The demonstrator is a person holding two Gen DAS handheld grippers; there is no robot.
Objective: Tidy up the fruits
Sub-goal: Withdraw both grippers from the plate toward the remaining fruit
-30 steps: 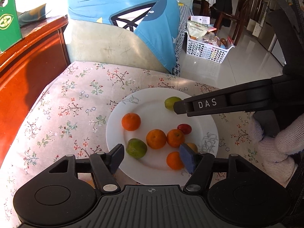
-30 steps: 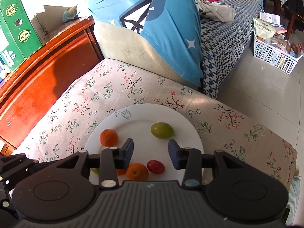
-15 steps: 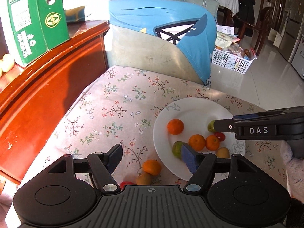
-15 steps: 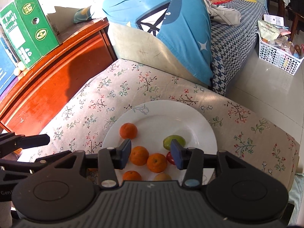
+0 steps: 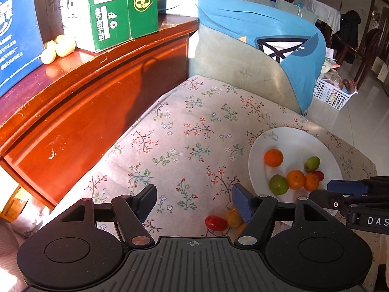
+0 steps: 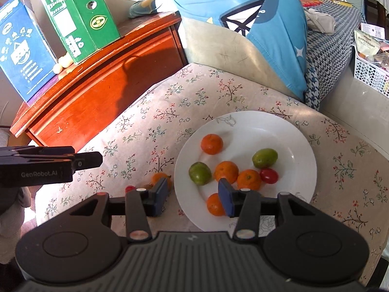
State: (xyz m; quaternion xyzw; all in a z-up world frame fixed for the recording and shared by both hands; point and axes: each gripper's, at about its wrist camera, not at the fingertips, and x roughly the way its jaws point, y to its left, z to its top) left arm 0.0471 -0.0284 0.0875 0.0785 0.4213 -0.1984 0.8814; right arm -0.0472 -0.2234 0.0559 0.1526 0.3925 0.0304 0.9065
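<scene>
A white plate point(image 6: 255, 131) lies on a floral cloth and holds several fruits: oranges point(image 6: 212, 144), two green fruits point(image 6: 265, 158) and a red tomato point(image 6: 269, 175). Loose on the cloth left of the plate are an orange point(image 6: 159, 178), a red tomato point(image 5: 216, 223) and a yellowish fruit point(image 5: 233, 217). My left gripper point(image 5: 194, 203) hangs open over bare cloth, with the loose fruits just by its right finger. My right gripper point(image 6: 192, 196) is open above the plate's left rim, nothing between its pads. The left gripper point(image 6: 97, 159) shows side-on at the left, the right gripper point(image 5: 323, 191) at the plate's near edge.
A red-brown wooden cabinet point(image 5: 97, 102) stands left of the cloth, carrying a green box point(image 5: 121, 7), a blue box point(image 5: 17, 31) and pale round things point(image 5: 60, 48). A blue-covered cushion point(image 6: 243, 31) sits behind. The floor and a white basket point(image 6: 369, 70) are to the right.
Both grippers have drawn back and to the left from the plate. The left one now hangs over the cloth, and the loose fruits have come into view. The right jaws stand a little wider.
</scene>
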